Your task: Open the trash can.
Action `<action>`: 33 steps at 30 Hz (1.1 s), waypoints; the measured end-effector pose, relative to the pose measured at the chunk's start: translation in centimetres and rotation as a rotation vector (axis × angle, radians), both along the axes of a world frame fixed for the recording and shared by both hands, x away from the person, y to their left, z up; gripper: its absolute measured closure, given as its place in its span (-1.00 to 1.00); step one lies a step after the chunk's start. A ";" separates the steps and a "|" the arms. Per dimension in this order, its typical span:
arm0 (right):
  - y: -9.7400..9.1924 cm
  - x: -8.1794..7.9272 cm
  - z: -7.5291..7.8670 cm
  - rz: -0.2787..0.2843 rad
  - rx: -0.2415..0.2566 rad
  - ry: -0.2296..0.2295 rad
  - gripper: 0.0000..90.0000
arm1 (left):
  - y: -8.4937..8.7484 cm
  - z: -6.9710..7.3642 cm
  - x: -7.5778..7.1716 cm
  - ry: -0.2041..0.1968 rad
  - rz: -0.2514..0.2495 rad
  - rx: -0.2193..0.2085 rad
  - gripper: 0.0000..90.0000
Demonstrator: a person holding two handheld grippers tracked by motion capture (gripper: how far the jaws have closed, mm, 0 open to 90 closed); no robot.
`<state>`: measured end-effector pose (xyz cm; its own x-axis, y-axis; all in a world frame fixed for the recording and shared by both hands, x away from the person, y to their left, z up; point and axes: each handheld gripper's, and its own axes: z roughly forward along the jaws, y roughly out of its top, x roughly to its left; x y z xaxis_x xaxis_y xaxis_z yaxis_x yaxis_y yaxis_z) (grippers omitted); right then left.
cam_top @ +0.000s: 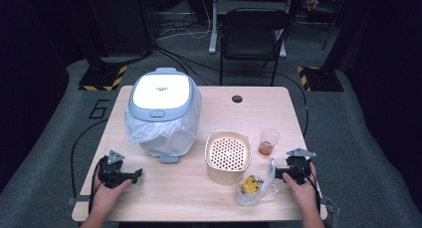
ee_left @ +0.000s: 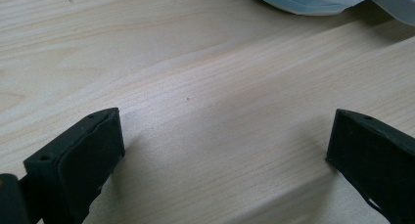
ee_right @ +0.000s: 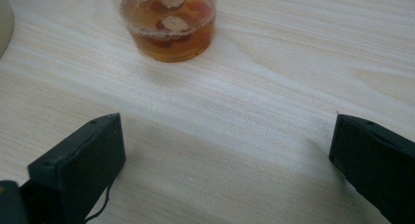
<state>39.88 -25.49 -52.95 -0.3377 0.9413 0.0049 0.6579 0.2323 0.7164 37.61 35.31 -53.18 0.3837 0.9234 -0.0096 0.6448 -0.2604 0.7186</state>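
Right, both grippers sit low at the near edge of the table [cam_top: 278,101], nothing held. Left gripper [cam_top: 130,176] is at the near-left, jaws pointing right across the wood; in the left gripper view its jaws stand wide w/ bare wood between them, and the base of the bin [ee_left: 313,1] shows at the top edge, well apart. Right gripper [cam_top: 276,174] is at the near-right, jaws pointing left, just beside the bag [cam_top: 255,187]; whether they touch it I can't tell. In the right gripper view its jaws are also wide, bare tabletop between, and the cup [ee_right: 169,21] stands upright ahead, near but apart.

The cup [cam_top: 268,141] is clear plastic w/ amber liquid and a few round fruit pieces floating; it stands right of the strainer [cam_top: 228,156], near it but not touching. The strainer is a cream square tub w/ a perforated insert, mid-table. The bag is clear plastic w/ yellow stuff inside, lying in front of the strainer's right corner, approx. touching it. The bin [cam_top: 161,111], lid shut and lined w/ clear plastic, stands far left.
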 end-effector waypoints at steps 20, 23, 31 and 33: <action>-0.1 -0.4 0.0 0.011 0.004 0.000 -1.00 | -0.5 -0.1 0.0 -0.017 0.053 -0.015 -0.98; -0.1 -0.4 0.0 0.011 0.004 0.000 -1.00 | -0.4 -0.1 0.0 -0.014 0.049 -0.009 -0.98; 0.0 -0.4 0.0 0.010 0.004 0.000 -1.00 | -0.3 -0.1 0.3 -0.014 0.044 -0.009 -0.98; 0.0 -0.4 0.0 0.010 0.003 0.000 -1.00 | -0.2 -0.1 0.4 -0.018 0.050 -0.007 -0.97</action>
